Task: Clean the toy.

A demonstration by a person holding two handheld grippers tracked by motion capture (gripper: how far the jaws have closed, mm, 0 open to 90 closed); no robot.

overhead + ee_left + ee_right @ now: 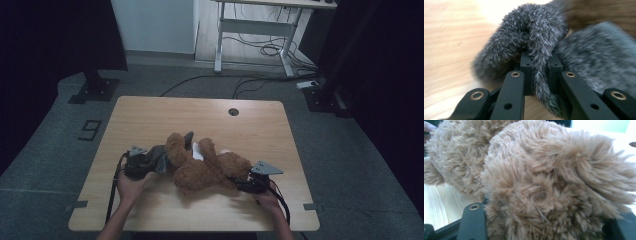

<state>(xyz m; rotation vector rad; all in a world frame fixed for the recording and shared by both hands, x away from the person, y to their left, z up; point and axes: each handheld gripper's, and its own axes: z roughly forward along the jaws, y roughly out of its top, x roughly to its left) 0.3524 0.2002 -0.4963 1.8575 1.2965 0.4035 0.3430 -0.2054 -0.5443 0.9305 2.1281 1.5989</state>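
Two forearms are reaching in from the near edge of the table, palms wrapping the tools. The left gripper is pinching a fold of grey furry cloth between nearly closed jaws. The right gripper is clamping the brown teddy bear, which is lying between both claws.

One overhead camera, two riding on the claws

The high view looks forward and down on the whole bench; both claw views sit pressed close against the plush bear, which all three share.
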